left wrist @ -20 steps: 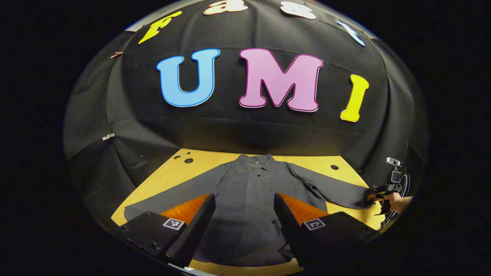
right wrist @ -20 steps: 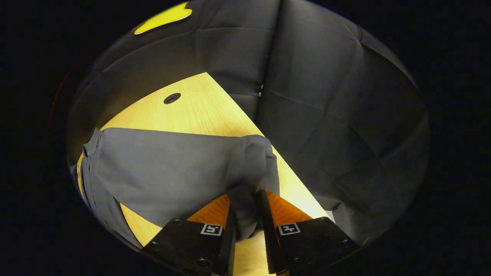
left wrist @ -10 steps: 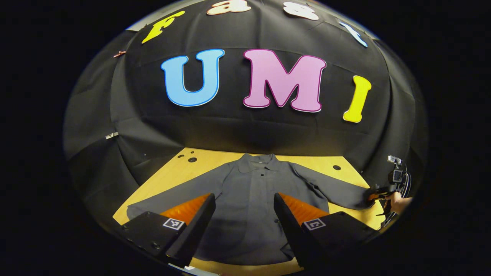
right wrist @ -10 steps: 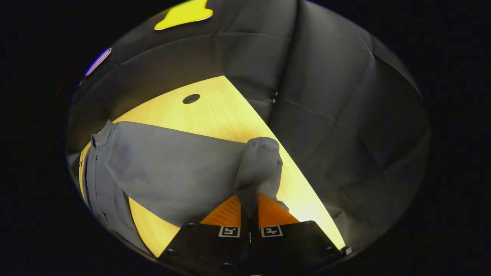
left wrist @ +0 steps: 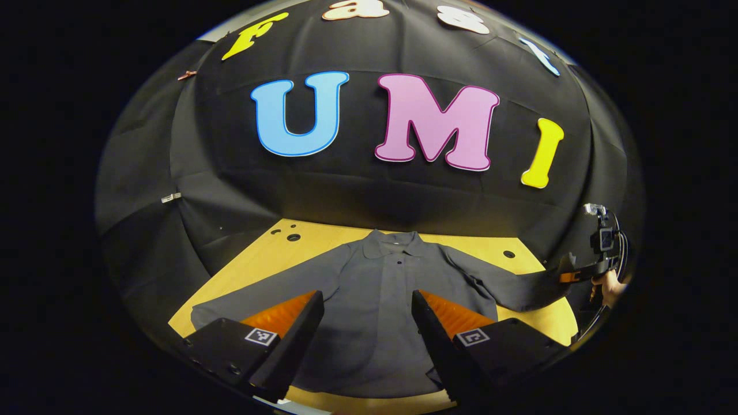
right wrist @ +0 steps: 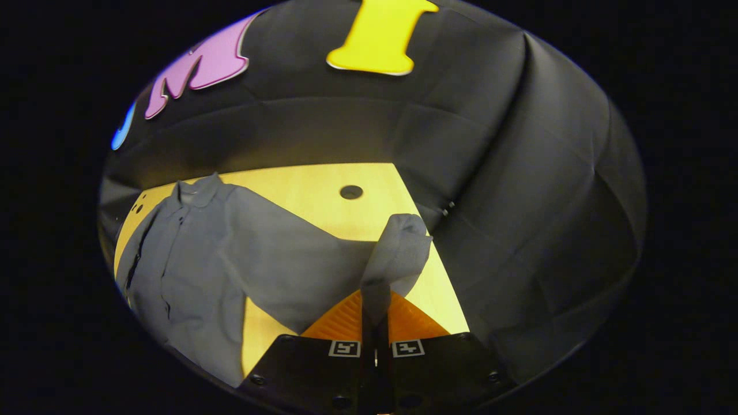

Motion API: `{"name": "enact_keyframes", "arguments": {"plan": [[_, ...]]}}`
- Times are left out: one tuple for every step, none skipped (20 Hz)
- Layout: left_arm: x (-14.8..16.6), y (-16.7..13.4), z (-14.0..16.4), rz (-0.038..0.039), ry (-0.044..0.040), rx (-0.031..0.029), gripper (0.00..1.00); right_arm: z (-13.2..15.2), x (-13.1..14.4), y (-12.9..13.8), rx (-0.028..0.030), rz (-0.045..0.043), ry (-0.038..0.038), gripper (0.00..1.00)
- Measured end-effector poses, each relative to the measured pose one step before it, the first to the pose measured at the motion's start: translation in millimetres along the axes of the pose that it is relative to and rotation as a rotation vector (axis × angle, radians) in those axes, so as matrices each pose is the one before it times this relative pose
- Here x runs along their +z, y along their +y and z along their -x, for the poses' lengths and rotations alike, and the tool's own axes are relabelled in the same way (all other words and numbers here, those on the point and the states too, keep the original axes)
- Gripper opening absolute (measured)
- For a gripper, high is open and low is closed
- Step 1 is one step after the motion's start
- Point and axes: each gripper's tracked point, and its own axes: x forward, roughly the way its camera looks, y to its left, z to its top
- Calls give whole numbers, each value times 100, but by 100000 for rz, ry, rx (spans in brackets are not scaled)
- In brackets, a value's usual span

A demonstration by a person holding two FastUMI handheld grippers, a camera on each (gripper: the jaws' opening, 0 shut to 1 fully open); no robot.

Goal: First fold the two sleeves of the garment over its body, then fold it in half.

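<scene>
Your right gripper [right wrist: 375,314] is clamped on the sleeve cuff [right wrist: 398,253], lifted off the table's [right wrist: 300,190] right edge; left gripper [left wrist: 367,323] gapes wide, holding nothing, over the garment [left wrist: 375,311].

Wood table [left wrist: 259,266] w/ gray shirt [left wrist: 375,300] spread on it.

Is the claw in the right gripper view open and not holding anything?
No, the right claw is shut on the grey shirt's sleeve cuff, with both fingers pressing the cloth between them.
</scene>
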Motion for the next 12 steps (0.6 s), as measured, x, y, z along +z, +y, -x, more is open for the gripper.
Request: {"name": "enact_keyframes", "arguments": {"plan": [[-23, 607, 2, -7, -270, 1190, 97, 583, 1107, 1484, 2102, 1686, -1197, 5], [84, 914, -18, 530, -90, 1808, 97, 303, 1199, 1597, 2032, 1896, -1309, 5], [-120, 908, -83, 1271, 451, 1427, 97, 317, 1155, 1407, 2008, 1957, -1449, 5], [-99, 830, -4, 1692, 674, 1321, 97, 177, 1185, 1667, 2532, 1846, -996, 5], [-199, 956, 3, 1647, 609, 1621, 97, -26, 968, 1466, 2148, 1192, -799, 5], [-99, 936, 60, 1259, 584, 1662, 97, -176, 945, 1542, 2271, 1592, -658, 5], [-150, 994, -115, 1068, 499, 1797, 97, -121, 851, 1608, 2036, 1957, -371, 5], [-54, 944, 61, 870, 220, 1558, 97, -193, 863, 1517, 1872, 1740, -920, 5], [-149, 958, -35, 587, 12, 1529, 97, -240, 821, 1714, 1979, 1497, -465, 5], [-87, 995, 57, 149, -54, 1803, 97, -477, 501, 1707, 2388, 974, -23, 5], [-197, 1183, 31, 248, 4, 1980, 97, -511, 472, 1766, 2580, 294, -98, 5], [-62, 1050, -29, 709, 401, 1844, 97, -653, 351, 1890, 2817, 160, 210, 5]]}}
